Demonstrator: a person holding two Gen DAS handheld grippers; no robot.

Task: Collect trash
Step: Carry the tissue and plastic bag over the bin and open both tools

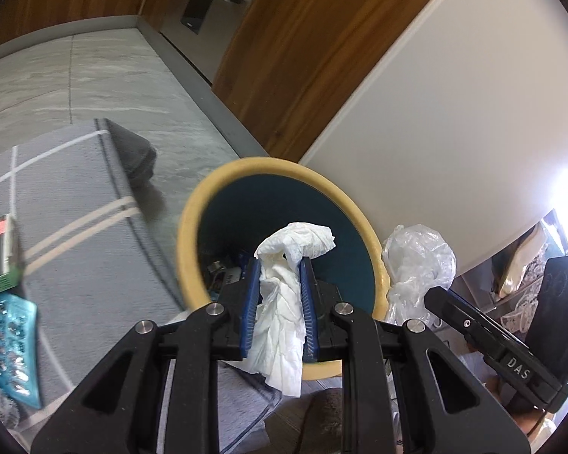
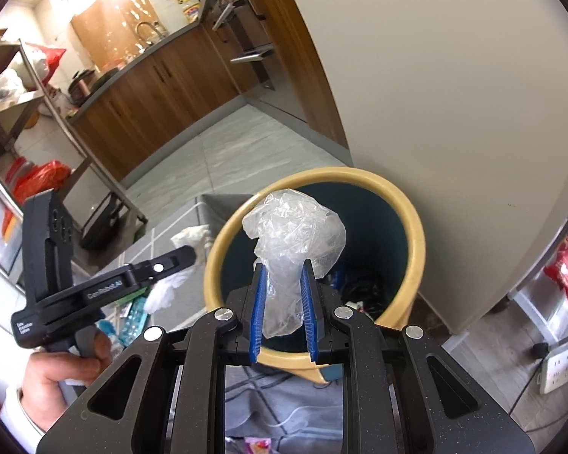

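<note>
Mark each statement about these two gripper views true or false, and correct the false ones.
1. The left gripper holds a crumpled white paper towel between its fingers. True.
2. The right gripper is empty. False: its fingers are closed on a crumpled clear plastic bag.
3. The trash bin has a yellow rim and a dark teal inside. True.
4. The bin has nothing in it. False: some items lie at its bottom, though they are too dim to name.
5. Both pieces of trash have been dropped into the bin. False: each is held in a gripper in front of the bin's opening.
</note>
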